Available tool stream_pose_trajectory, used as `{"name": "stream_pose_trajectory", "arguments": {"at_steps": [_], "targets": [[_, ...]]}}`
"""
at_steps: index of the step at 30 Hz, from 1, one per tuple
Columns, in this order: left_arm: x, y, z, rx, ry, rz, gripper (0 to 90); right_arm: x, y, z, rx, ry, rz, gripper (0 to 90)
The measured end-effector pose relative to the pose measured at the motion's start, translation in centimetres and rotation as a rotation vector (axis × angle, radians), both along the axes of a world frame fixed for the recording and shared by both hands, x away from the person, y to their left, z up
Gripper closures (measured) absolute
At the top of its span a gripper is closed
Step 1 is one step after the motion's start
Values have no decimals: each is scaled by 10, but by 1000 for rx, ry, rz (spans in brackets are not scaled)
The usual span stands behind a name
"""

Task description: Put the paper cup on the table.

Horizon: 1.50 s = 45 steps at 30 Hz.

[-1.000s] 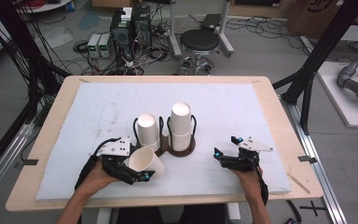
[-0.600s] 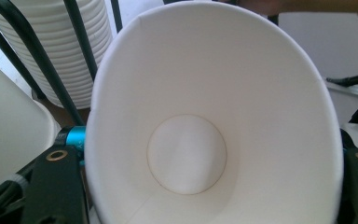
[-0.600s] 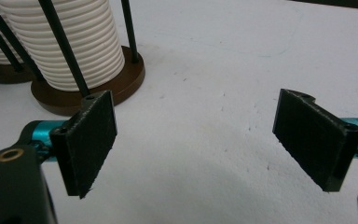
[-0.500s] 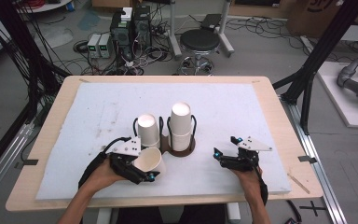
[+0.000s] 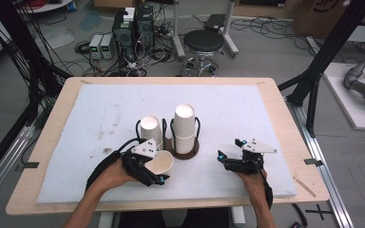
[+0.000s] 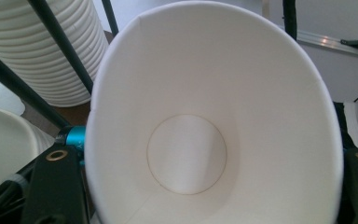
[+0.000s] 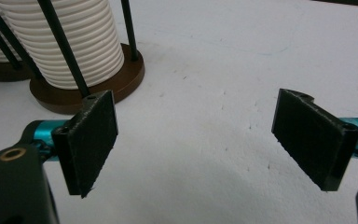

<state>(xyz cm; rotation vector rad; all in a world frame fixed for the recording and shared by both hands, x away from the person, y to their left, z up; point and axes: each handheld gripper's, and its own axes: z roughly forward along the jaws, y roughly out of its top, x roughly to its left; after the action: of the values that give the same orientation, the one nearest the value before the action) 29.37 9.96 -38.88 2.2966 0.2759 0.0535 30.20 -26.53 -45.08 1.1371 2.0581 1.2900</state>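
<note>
My left gripper [image 5: 156, 166] is shut on a white paper cup [image 5: 161, 162], tilted with its mouth up and to the right, just in front of the left cup stack [image 5: 150, 129]. In the left gripper view the cup [image 6: 205, 116] faces me mouth-first, squeezed oval between the black jaws, and its round bottom shows inside. A taller cup stack [image 5: 184, 126] stands on the brown holder [image 5: 186, 152] between black rods. Right of the holder, my right gripper [image 5: 228, 148] is open over the white mat; nothing sits between its pads [image 7: 93, 135].
The white foam mat [image 5: 247, 109] covers the wooden table [image 5: 285, 114]. The ribbed cup stack [image 7: 70, 42] and its brown base [image 7: 121, 79] lie just left of and ahead of my right jaws. Beyond the table are a stool [image 5: 204, 42] and electronics with cables [image 5: 133, 23].
My left hand has carried the cup a little to the right, closer to the holder. The right hand has kept still.
</note>
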Motion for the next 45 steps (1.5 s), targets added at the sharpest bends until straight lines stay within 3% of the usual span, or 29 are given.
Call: {"name": "stream_pose_trajectory", "arguments": {"at_steps": [7, 12, 29, 35, 40, 45], "targets": [[5, -8, -5, 90, 22, -3, 293, -1, 0, 0, -1, -8, 0, 147], [5, -19, -10, 184, 1, -10, 293, -1, 0, 0, -3, -13, 1, 147], [8, -15, -15, 140, 21, -6, 286, -2, 0, 0, 5, -16, -5, 148], [7, -15, -19, 145, 14, -6, 235, -3, -2, 0, 19, -19, -15, 147], [7, -12, -28, 121, 46, 7, 133, -2, -2, 0, 14, -24, -11, 148], [6, -9, -29, 96, 45, -2, 113, -2, -2, 0, 13, -22, -10, 148]]}}
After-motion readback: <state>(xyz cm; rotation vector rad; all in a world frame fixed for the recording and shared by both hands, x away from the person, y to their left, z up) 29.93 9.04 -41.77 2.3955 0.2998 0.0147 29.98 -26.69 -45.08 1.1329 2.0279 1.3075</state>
